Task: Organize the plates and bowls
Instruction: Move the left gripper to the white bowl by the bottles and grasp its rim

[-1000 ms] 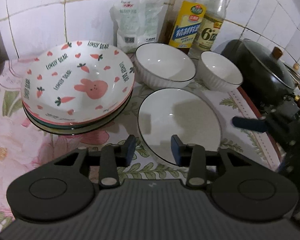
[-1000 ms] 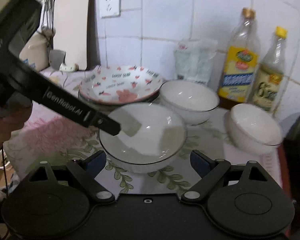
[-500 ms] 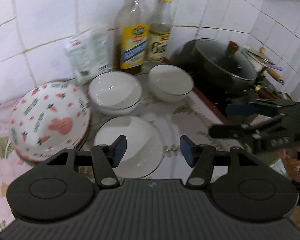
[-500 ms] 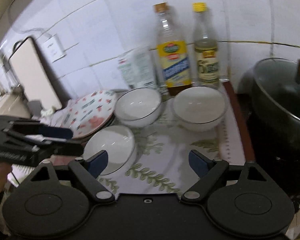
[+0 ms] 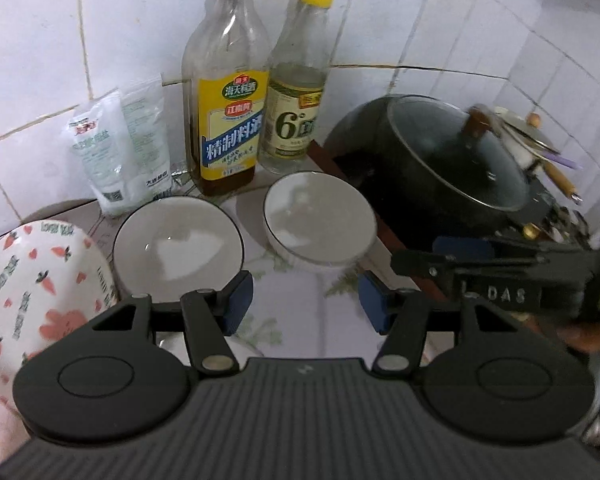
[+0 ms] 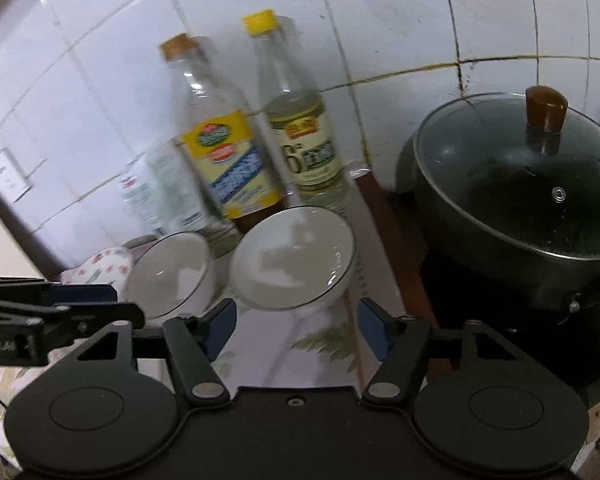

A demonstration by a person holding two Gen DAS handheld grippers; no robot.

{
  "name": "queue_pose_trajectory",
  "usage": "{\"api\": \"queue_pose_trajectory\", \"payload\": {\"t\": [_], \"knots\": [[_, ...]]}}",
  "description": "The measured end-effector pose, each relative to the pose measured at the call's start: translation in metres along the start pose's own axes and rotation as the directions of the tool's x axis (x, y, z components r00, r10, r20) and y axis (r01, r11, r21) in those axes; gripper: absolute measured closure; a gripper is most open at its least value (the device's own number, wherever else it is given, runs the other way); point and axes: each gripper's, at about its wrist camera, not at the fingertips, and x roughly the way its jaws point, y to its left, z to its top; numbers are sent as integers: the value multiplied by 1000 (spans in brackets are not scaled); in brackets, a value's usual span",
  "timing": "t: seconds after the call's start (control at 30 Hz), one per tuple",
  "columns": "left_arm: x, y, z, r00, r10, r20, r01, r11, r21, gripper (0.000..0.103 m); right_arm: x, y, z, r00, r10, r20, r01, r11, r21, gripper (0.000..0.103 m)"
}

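Bowls are being shown side by side on the worktop (image 5: 300, 312): the wider bowl (image 5: 178, 242) just beside the carrot plate (image 5: 32, 292), the smaller bowl (image 5: 320, 222) near the pot (image 5: 452, 160); two bottles (image 5: 228, 112) and a bag (image 5: 120, 148) are being seen behind them; the left gripper (image 5: 306, 304) is being held with jaws spread, nothing between them; the right gripper (image 6: 296, 322) is likewise being held with jaws spread, before the smaller bowl (image 6: 292, 258).

bunny plate (image 5: 32, 292): cut by left edge | third white bowl (image 5: 172, 344): mostly behind my left hand-held gripper (image 5: 306, 306) | bottles (image 6: 224, 156): blurred
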Motion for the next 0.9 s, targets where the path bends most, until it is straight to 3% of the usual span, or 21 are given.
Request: {"api": "queue_pose_trajectory", "payload": {"t": [0.07,0.23,0.47,0.6,0.7,0.9], "knots": [[19,0,11,1000,15,4,-15,1000,3,48,12,-3,4,1000,-5,-11,5,1000,21,43],[66,-1,33,999,45,3,-45,999,15,51,46,-7,7,997,-74,-26,75,996,43,44],[118,0,40,995,101,-7,-101,994,46,68,79,-14,8,992,-122,-41,125,990,72,47],[131,1,37,992,123,-4,-122,991,59,79,86,-25,4,996,-74,-58,81,988,129,57],[137,6,37,992,122,-22,-121,991,51,92,86,-30,2,998,-31,-63,40,987,156,73],[134,13,35,992,117,-45,-117,993,13,95,82,-32,2,997,-18,-70,33,976,216,79]]}}
